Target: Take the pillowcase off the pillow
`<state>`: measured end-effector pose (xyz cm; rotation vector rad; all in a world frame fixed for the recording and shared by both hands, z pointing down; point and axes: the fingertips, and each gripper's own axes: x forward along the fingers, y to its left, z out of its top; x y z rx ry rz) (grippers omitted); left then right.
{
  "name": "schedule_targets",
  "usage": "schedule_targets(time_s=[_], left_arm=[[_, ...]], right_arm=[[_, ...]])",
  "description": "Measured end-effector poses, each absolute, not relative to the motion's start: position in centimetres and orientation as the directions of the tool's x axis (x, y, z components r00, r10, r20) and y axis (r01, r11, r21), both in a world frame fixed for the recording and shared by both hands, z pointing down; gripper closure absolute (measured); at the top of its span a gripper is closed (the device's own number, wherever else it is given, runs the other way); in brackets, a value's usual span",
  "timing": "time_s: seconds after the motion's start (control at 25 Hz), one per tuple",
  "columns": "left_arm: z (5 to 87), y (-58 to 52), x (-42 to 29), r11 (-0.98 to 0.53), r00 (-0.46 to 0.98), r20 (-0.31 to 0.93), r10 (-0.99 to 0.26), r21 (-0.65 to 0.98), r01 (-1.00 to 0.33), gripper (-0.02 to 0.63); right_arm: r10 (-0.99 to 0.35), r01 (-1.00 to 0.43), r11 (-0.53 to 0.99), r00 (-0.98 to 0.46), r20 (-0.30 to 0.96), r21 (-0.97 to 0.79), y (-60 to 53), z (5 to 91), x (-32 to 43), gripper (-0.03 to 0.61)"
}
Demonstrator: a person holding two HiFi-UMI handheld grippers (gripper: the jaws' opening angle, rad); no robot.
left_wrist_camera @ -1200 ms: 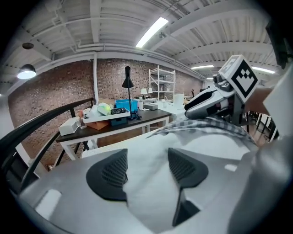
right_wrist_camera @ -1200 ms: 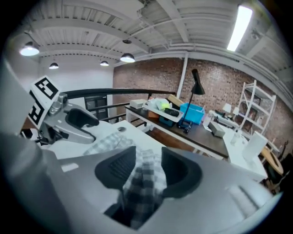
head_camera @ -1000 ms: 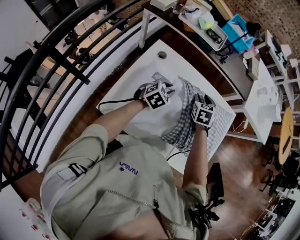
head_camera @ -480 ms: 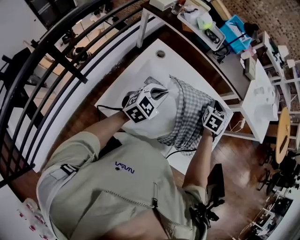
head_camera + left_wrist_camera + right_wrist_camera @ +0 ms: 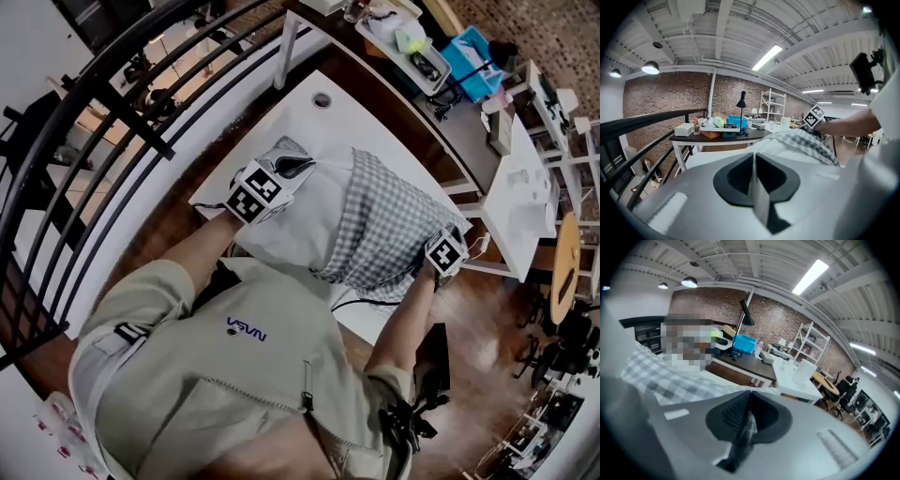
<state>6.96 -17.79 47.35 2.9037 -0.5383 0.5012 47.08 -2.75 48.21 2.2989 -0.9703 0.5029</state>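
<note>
Leftmost, a dark railing is seen running beside a white table. Over the left part of that table the left gripper is held. Its jaws are pressed together on a thin fold of white cloth, which is a corner of the pillow.

From this gripper the bare white pillow is stretched towards the right, across the near part of the table, and its left part is uncovered. Further right, the pillow's other part is wrapped in the checked pillowcase, whose open edge is bunched across the pillow's middle.

At the pillowcase's right end, near the table's right edge, the right gripper is held. Its jaws are clamped together on a pinch of the checked cloth. The two grippers are kept well apart, with the pillow and the pillowcase drawn out between them.

Nearest the camera, the person's pale jacket is seen below the pillow. At the far right a second white table is seen.
</note>
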Motion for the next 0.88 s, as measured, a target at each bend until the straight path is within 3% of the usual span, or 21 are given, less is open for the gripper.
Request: schedule_targets(time_s=[0.16, 0.28, 0.4, 0.56, 0.72, 0.8, 0.88], left_arm=[[49.3, -17.6, 8.1, -0.934, 0.876, 0.377, -0.301, 0.069, -0.351, 0.594], [49.0, -17.1, 8.1, -0.95, 0.879, 0.387, -0.278, 0.027, -0.313, 0.574], [48.3, -16.8, 8.5, -0.951, 0.884, 0.373, -0.282, 0.015, -0.31, 0.549], [47.9, -16.2, 10.1, -0.959, 0.885, 0.383, -0.263, -0.002, -0.284, 0.42], [48.6, -14.8, 12.5, -0.971, 0.873, 0.431, -0.227, -0.027, -0.239, 0.322], [50.2, -13.7, 13.4, -0.977, 0.847, 0.489, -0.207, -0.052, -0.209, 0.322], [52.1, -12.9, 13.8, -0.982, 0.816, 0.547, -0.188, -0.075, -0.176, 0.365]], right_arm=[[-0.505, -0.752, -0.533, 0.65, 0.568, 0.387, -2.6, 50.0, 46.3, 0.571], [-0.567, -0.795, -0.497, 0.602, 0.562, 0.349, -4.1, 49.3, 44.7, 0.561], [-0.683, -0.863, -0.413, 0.505, 0.529, 0.291, -6.8, 47.1, 41.2, 0.448], [-0.807, -0.941, -0.227, 0.326, 0.492, 0.252, -10.9, 45.0, 33.6, 0.421], [-0.82, -0.971, -0.027, 0.158, 0.55, 0.239, -14.0, 46.5, 26.5, 0.387], [-0.786, -0.966, 0.026, 0.138, 0.602, 0.255, -14.6, 48.5, 25.1, 0.385], [-0.75, -0.958, 0.042, 0.157, 0.642, 0.283, -14.7, 50.2, 25.0, 0.385]])
